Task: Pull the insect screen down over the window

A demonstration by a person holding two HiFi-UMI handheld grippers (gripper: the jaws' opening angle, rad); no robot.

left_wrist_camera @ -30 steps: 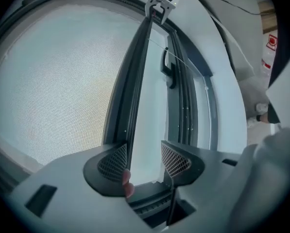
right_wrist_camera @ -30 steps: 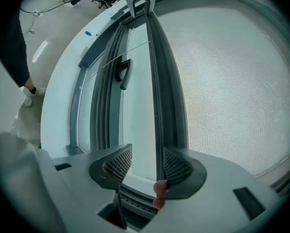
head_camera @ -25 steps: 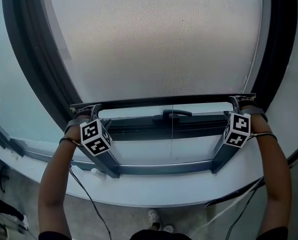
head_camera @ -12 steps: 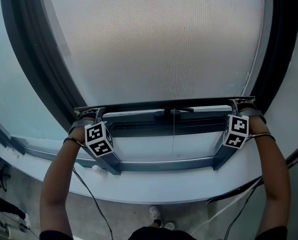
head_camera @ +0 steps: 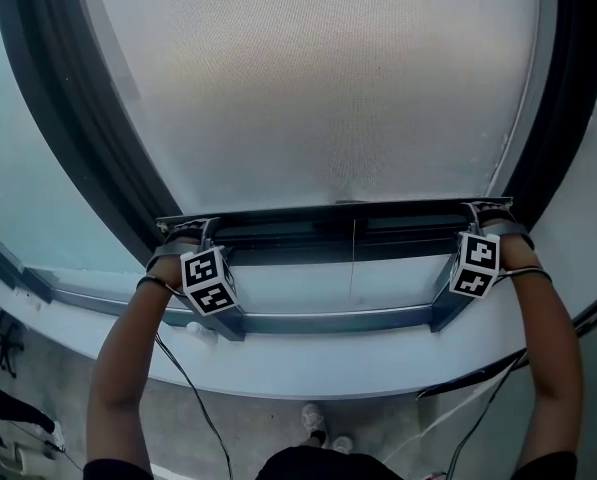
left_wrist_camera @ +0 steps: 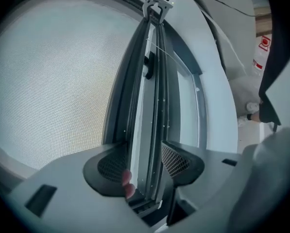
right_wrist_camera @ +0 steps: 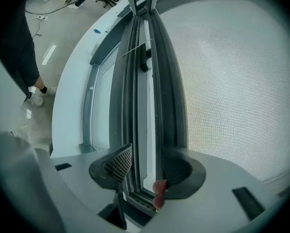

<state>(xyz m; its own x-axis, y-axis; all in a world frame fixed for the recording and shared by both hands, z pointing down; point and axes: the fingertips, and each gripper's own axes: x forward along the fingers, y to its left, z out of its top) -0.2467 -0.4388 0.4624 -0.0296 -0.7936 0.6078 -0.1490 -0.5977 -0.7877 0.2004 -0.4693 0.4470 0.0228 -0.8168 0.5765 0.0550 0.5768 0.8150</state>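
Mesh of the insect screen [head_camera: 318, 88] hangs nearly down the window [head_camera: 68, 138], looking light and floppy, so my left gripper [head_camera: 190, 228] and right gripper [head_camera: 486, 212] each clamp its stiff bottom bar [head_camera: 338, 211] at the ends.

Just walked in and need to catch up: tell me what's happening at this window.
A person holds a gripper in each hand. The left gripper and the right gripper are each clamped on one end of the insect screen's bottom bar. The mesh covers most of the window; a strip of glass shows below the bar, above the lower frame.
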